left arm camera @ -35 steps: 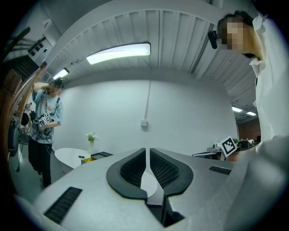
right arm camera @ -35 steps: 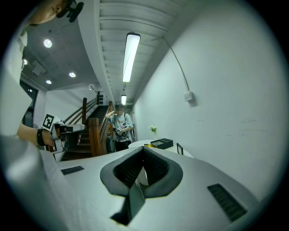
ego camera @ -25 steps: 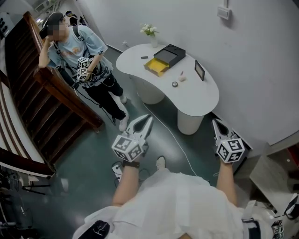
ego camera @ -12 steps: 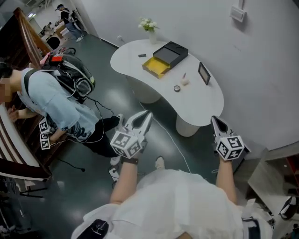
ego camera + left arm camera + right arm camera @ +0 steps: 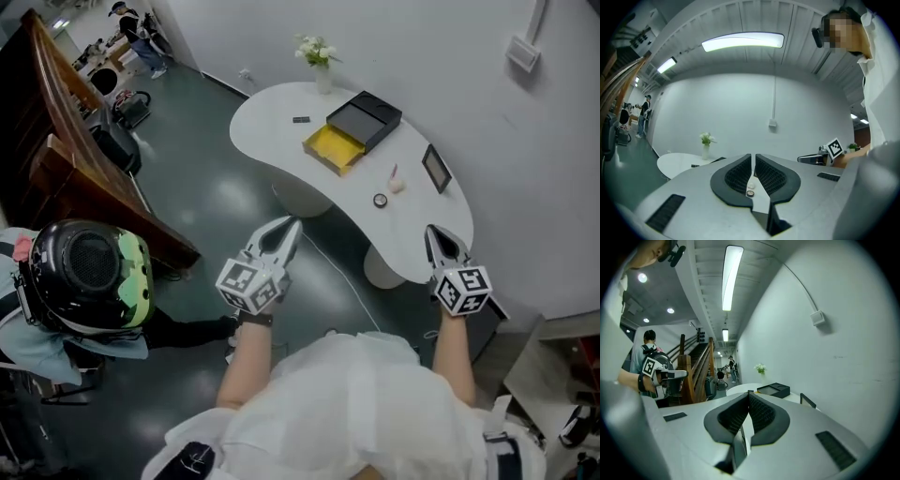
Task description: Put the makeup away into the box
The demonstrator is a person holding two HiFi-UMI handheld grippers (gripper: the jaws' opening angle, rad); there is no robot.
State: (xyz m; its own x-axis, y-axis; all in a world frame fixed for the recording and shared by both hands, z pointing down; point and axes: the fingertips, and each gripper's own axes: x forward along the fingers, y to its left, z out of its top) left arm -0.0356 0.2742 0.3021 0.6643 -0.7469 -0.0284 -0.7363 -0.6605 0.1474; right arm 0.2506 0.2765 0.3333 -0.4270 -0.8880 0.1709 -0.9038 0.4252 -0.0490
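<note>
On a white curved table [image 5: 281, 141] lies an open box [image 5: 352, 136] with a yellow inside and a black lid. Near it on the tabletop are a small round compact [image 5: 380, 200], a pale pink item [image 5: 395, 180] and a small dark item [image 5: 301, 119]. My left gripper [image 5: 292, 223] is over the floor, short of the table, shut with nothing in it. My right gripper [image 5: 432, 230] reaches the table's near end, also shut and empty. The box [image 5: 774, 389] shows beyond the right gripper [image 5: 749, 393]. The left gripper [image 5: 753, 155] faces the table [image 5: 677, 163].
A dark framed panel [image 5: 436, 169] and a vase of flowers [image 5: 320, 56] stand on the table. A person with a black backpack [image 5: 84, 277] crouches at the lower left beside a wooden staircase [image 5: 84, 159]. A white cable [image 5: 347, 281] runs across the dark floor.
Both grippers have moved toward the table, which now lies closer. The person in the blue shirt has gone from the upper left to the lower left of the head view.
</note>
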